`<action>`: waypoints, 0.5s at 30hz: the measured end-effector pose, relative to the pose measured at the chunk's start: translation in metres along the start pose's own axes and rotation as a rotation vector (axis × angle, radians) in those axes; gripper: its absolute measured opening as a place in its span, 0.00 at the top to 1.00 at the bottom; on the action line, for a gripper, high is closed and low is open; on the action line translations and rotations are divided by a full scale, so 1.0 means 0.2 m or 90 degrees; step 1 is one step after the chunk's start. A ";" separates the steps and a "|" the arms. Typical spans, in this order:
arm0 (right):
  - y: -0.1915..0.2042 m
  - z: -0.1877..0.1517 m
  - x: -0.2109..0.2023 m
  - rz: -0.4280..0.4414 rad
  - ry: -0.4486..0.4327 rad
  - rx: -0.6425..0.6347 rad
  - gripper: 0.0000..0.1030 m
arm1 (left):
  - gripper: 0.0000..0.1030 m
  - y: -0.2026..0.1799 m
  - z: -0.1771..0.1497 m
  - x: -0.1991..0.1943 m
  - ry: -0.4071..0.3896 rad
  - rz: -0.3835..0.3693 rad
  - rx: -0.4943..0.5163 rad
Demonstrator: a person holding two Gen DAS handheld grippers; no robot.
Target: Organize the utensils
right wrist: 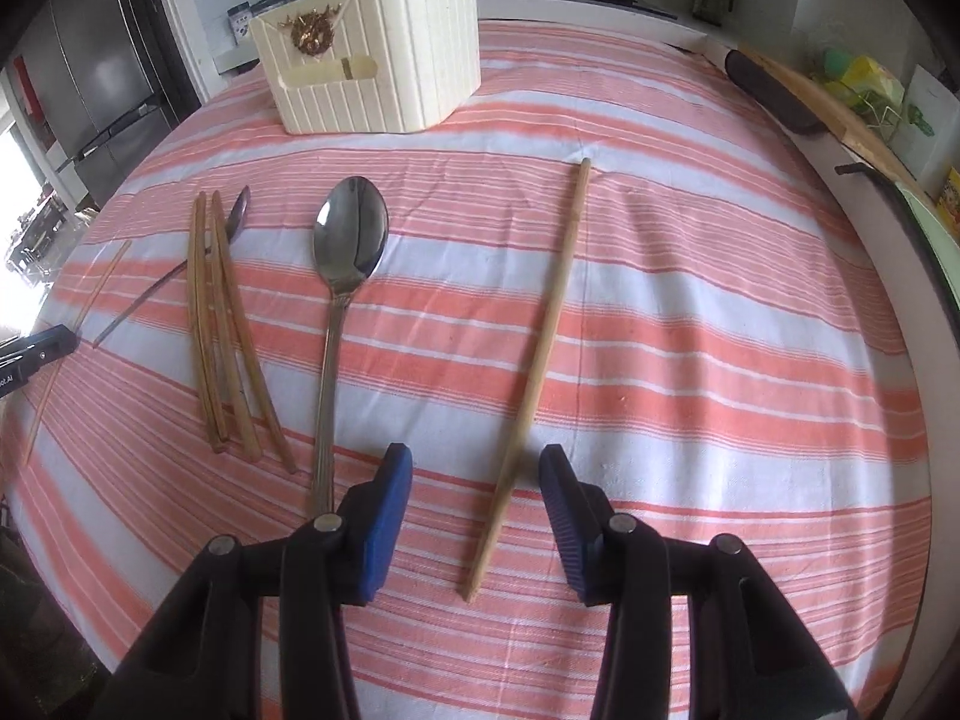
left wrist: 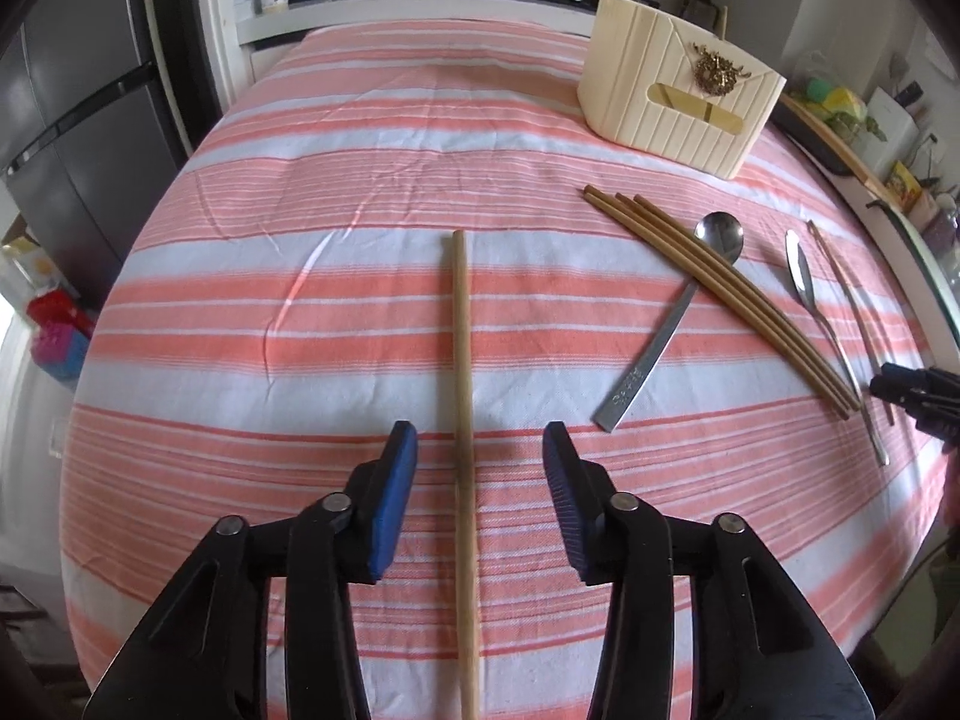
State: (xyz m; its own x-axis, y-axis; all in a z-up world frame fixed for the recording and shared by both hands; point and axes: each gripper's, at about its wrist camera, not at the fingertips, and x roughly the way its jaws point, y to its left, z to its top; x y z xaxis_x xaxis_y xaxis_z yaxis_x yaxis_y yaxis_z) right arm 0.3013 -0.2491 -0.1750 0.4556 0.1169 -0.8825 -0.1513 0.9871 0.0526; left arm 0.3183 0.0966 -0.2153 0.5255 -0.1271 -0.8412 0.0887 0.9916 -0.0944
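A single chopstick (left wrist: 462, 420) lay lengthwise on the striped table (left wrist: 300, 312), between the wide-open fingers of my left hand-held gripper (left wrist: 480, 468), untouched. My right hand-held gripper (right wrist: 476, 489) was likewise spread over another chopstick (right wrist: 540, 354), gripping nothing. Beside it lay a large spoon (right wrist: 345, 276) and bundled chopsticks (right wrist: 225, 324); the cream holder (right wrist: 372, 54) stood beyond.

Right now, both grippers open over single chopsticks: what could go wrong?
1. The left gripper straddles a thin chopstick lying flat on the wrinkled tablecloth; the pads may pinch cloth or roll it away.
2. The right gripper straddles a slanted chopstick near its end; it may pivot.
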 end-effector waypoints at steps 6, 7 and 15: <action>-0.09 0.02 -0.01 0.032 0.033 0.029 0.56 | 0.40 -0.01 0.02 0.03 0.027 0.024 0.052; -0.11 0.03 -0.02 0.035 0.039 0.037 0.56 | 0.40 -0.02 0.02 0.03 0.031 0.031 0.063; -0.19 0.08 0.00 0.067 0.086 0.073 0.56 | 0.35 -0.04 0.06 0.09 0.050 0.056 0.113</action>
State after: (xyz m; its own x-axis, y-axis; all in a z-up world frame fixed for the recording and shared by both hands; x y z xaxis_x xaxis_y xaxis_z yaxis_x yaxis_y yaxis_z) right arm 0.3219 -0.2855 -0.1694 0.3200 0.2120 -0.9234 -0.0872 0.9771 0.1941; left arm 0.3377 0.0863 -0.2233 0.4715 -0.0304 -0.8813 0.1960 0.9780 0.0712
